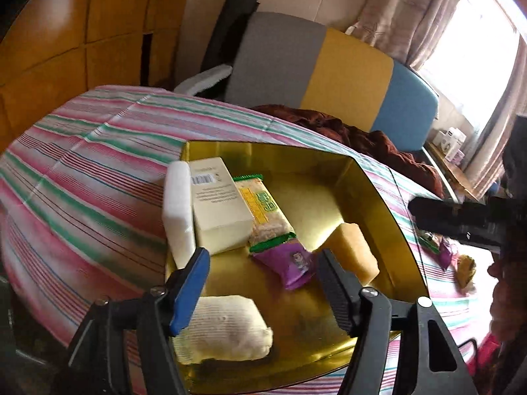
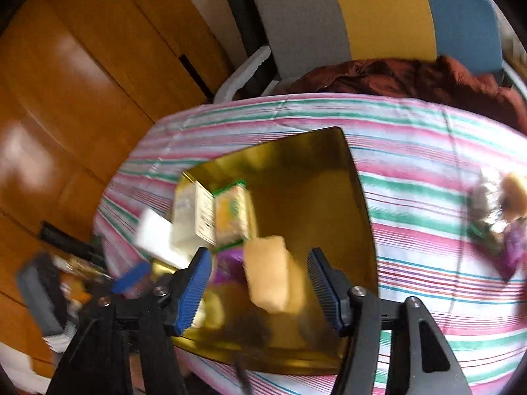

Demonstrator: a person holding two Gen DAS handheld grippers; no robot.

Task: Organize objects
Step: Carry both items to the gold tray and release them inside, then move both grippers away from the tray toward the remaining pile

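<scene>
A gold tray [image 1: 378, 191] lies on the striped tablecloth and also shows in the right wrist view [image 2: 355, 177]. In it are a white foam block [image 1: 179, 210], a cream box [image 1: 220, 207], a green-edged snack pack [image 1: 266, 214], a purple packet [image 1: 293, 263], a yellow sponge [image 1: 355, 250] and a white cloth pad [image 1: 230, 326]. My left gripper [image 1: 263, 289] is open and empty over the tray's near part. My right gripper [image 2: 260, 286] is open, its fingers either side of the yellow sponge [image 2: 268, 273]. This view is blurred.
A striped cloth [image 1: 85, 171] covers the table. A grey, yellow and blue chair [image 1: 329, 75] with a brown garment [image 1: 369, 138] stands behind. Loose items, a doll among them [image 2: 510, 210], lie at the table's right. A wooden cabinet [image 2: 72, 92] is left.
</scene>
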